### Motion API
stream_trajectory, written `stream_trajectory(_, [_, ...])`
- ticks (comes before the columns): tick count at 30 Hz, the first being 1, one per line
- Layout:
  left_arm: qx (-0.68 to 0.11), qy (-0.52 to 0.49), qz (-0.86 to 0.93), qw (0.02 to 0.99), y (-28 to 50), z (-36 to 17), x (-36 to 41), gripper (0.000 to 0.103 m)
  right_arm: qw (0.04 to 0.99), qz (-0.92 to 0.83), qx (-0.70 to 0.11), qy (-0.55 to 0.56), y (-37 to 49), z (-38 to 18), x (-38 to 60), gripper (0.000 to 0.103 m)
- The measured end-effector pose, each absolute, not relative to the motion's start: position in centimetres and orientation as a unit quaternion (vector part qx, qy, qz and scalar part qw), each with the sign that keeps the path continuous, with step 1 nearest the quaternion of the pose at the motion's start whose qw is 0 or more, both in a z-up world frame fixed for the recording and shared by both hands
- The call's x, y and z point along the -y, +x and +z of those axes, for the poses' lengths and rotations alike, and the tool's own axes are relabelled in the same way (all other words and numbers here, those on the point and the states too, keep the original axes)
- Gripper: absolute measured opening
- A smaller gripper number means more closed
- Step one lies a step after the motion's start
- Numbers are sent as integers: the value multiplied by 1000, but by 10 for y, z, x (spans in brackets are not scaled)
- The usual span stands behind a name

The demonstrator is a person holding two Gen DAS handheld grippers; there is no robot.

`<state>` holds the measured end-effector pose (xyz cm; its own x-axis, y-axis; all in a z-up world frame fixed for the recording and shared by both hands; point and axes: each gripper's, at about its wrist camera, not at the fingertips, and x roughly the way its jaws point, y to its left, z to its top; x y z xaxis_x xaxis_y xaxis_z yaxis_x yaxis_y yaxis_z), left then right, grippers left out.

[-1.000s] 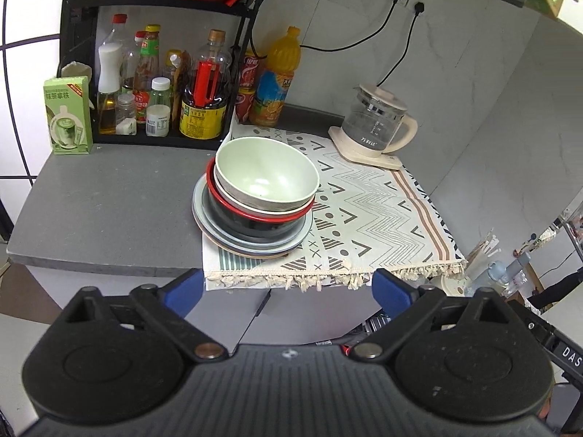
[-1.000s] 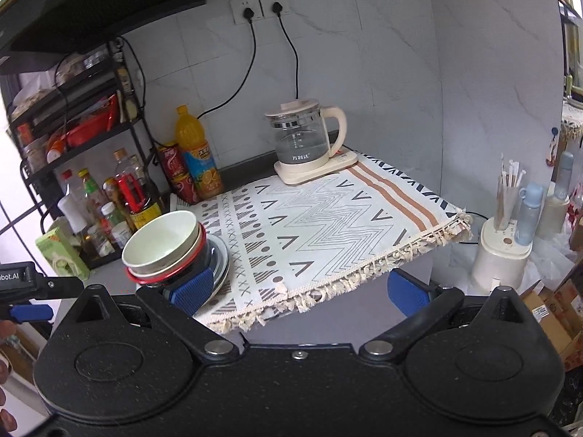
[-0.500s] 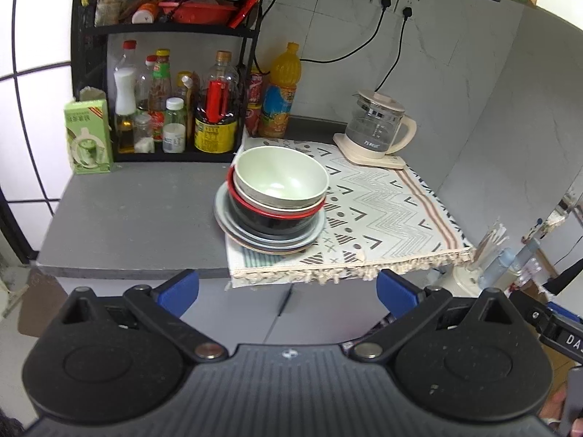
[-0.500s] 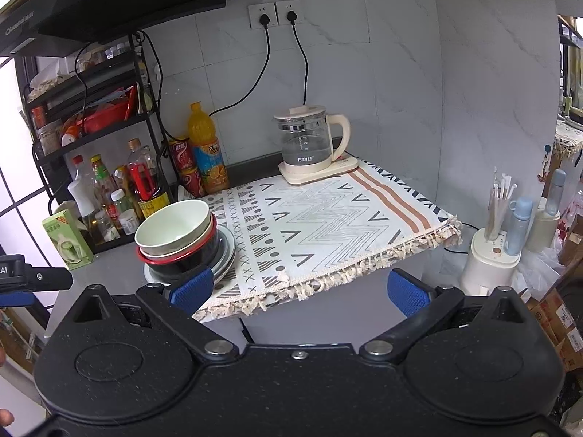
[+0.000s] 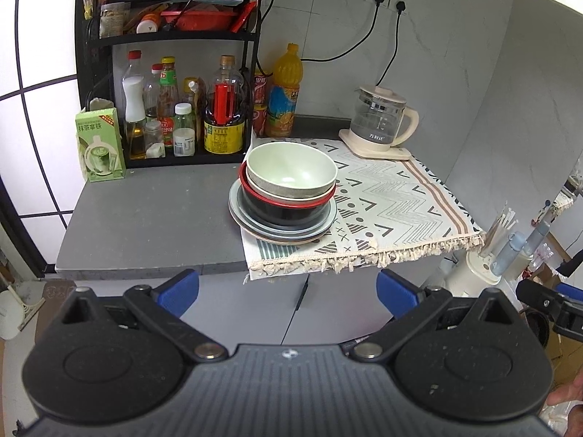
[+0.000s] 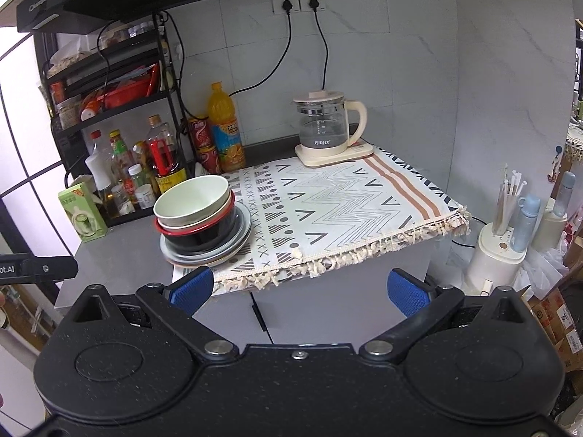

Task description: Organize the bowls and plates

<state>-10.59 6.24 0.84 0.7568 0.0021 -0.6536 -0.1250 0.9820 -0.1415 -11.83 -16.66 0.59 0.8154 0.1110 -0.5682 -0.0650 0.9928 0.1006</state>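
bowls (image 5: 290, 173) sit nested on plates (image 5: 282, 227) at the patterned cloth's (image 5: 382, 204) left edge on the bench (image 5: 145, 225); both tongs, left (image 5: 288, 291) and right (image 6: 298, 291), gape empty, well back. stacking looks finished; next, probably nothing.

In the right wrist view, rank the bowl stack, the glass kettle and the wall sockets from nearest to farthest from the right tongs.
1. Bowl stack: front left of the counter, nearest the right tongs.
2. Glass kettle: back of the patterned cloth, right of centre.
3. Wall sockets: high on the back wall, above the kettle.
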Motion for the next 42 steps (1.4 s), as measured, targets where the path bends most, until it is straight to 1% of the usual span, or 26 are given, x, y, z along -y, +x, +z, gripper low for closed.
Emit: stream_trajectory(42, [-342,-84,35,935,-100,6,-59,102,951,53,-302,49,-118,5,162,103])
